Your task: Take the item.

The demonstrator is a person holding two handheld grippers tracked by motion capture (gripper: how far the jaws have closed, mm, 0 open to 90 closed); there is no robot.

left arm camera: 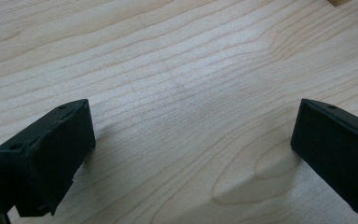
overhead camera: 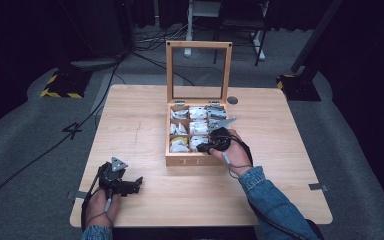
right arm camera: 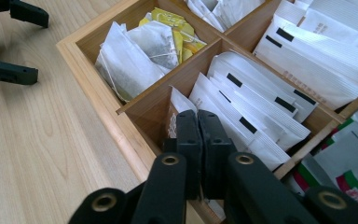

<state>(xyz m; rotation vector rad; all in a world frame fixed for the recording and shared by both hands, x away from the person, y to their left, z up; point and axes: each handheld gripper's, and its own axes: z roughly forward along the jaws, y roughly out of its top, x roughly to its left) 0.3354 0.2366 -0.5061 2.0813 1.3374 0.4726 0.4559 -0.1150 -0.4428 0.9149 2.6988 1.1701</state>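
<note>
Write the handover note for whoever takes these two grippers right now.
Left gripper: open, holding nothing, low over the bare table at the near left.
Right gripper: jaws together, over the near middle compartment of the open wooden tea box, at the white sachets; whether it has pinched one cannot be told.
Done: lid stands up; no sachet lies on the table.
Left: probably confirm the grip and lift a sachet out.
</note>
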